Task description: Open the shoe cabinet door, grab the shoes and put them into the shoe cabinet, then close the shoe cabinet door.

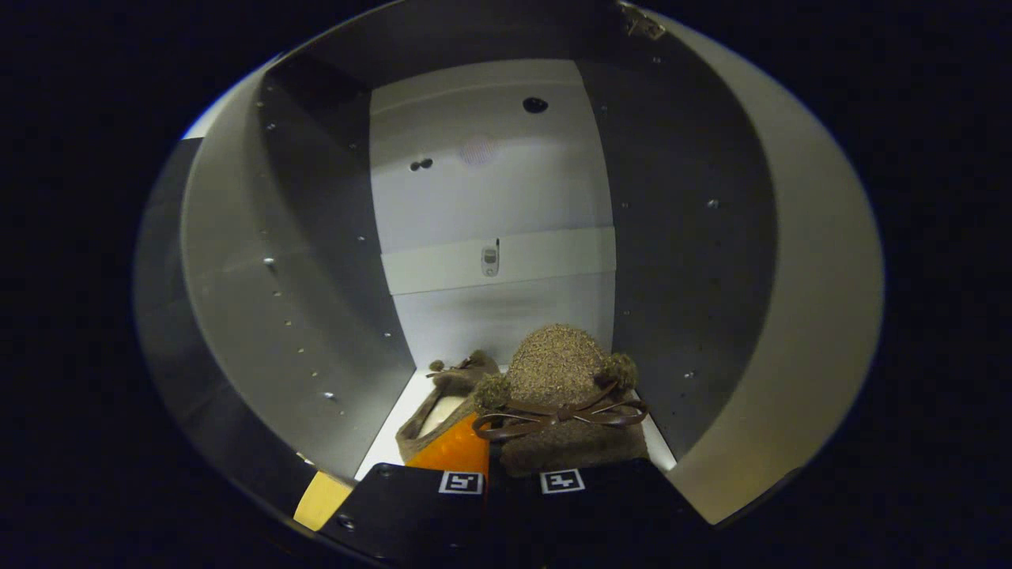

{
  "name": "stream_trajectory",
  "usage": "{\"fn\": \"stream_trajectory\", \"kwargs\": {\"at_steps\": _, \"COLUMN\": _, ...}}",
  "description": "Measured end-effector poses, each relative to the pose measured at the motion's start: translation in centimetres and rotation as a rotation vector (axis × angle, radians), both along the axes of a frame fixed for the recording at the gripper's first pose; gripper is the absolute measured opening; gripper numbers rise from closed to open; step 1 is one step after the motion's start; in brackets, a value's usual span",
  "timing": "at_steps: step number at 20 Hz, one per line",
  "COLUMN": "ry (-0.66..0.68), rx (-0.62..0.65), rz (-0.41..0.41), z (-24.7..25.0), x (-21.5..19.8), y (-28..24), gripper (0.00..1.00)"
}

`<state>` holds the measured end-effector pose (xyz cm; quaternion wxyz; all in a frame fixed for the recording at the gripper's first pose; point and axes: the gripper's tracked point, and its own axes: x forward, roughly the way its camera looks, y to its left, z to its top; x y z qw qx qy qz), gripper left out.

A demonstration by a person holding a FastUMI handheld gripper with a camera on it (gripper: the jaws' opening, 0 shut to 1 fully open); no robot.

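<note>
We cannot see the near shoe's (565,403) heel behind the gripper (511,474); at ten o'clock, it hides part of the far shoe (443,407). The grip is unclear.

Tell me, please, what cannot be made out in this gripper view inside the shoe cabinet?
- Gripper: whether it presses the near shoe; its own body hides the contact.
- Far shoe: partly hidden behind the near shoe.
- Cabinet door: outside the picture.
- Small fitting on the back rail: too small to identify.
</note>
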<state>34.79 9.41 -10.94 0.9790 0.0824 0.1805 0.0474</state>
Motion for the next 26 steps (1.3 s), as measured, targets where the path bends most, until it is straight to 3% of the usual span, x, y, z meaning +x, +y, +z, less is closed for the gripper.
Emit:
{"fn": "stream_trajectory", "kwargs": {"at_steps": 9, "ry": 0.102, "rx": -0.078, "rz": -0.028, "z": -7.2, "x": 11.2, "y": -0.2, "gripper": 0.12}}
{"fn": "stream_trajectory", "kwargs": {"at_steps": 14, "ry": 0.207, "rx": -0.072, "rz": -0.054, "z": -11.1, "x": 13.1, "y": -0.3, "gripper": 0.15}}
{"fn": "stream_trajectory", "kwargs": {"at_steps": 16, "ry": 0.198, "rx": -0.093, "rz": -0.044, "z": -11.2, "x": 13.1, "y": -0.2, "gripper": 0.22}}
{"fn": "stream_trajectory", "kwargs": {"at_steps": 22, "ry": 0.224, "rx": -0.105, "rz": 0.003, "z": -9.4, "x": 9.7, "y": 1.3, "gripper": 0.86}}
{"fn": "stream_trajectory", "kwargs": {"at_steps": 26, "ry": 0.221, "rx": -0.078, "rz": 0.018, "z": -6.9, "x": 7.4, "y": 1.1, "gripper": 0.99}}
